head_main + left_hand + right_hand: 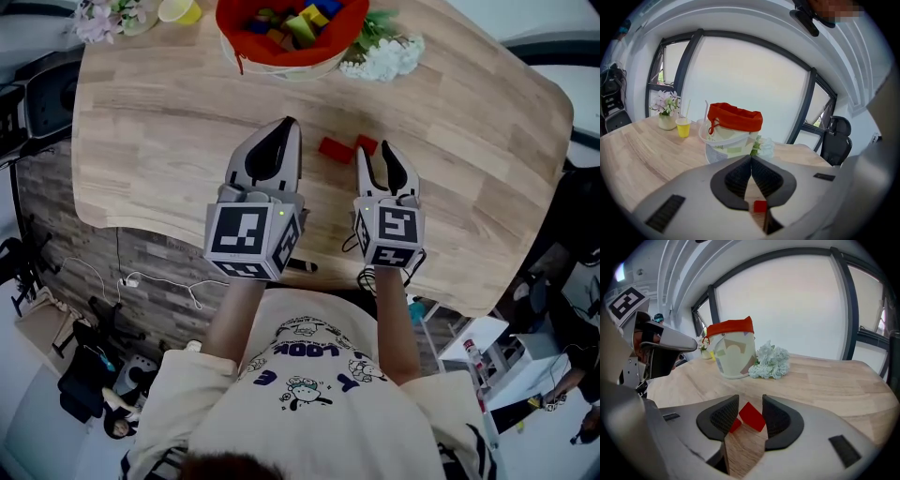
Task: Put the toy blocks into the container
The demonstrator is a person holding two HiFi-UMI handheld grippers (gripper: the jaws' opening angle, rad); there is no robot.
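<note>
Centre frame, head view: red block (pixel 336 149) lies flat, long axis left-right. Smaller red block (pixel 367 144) sits at the right gripper's (pixel 376 155) parted jaws, untouched. Left gripper (pixel 291 123) is closed and empty.

No word can be read for certain. The shirt (pixel 314 361) bears dark lettering and a cartoon, seen upside down and too small to make out. The cubes (pixel 251 239) show only black-and-white square patterns, no letters.

Top edge chops off the container (pixel 281 54) and cup (pixel 180 9); 1 red block (pixel 734 425) sits mostly hidden behind a pad of the right gripper (pixel 750 399).
</note>
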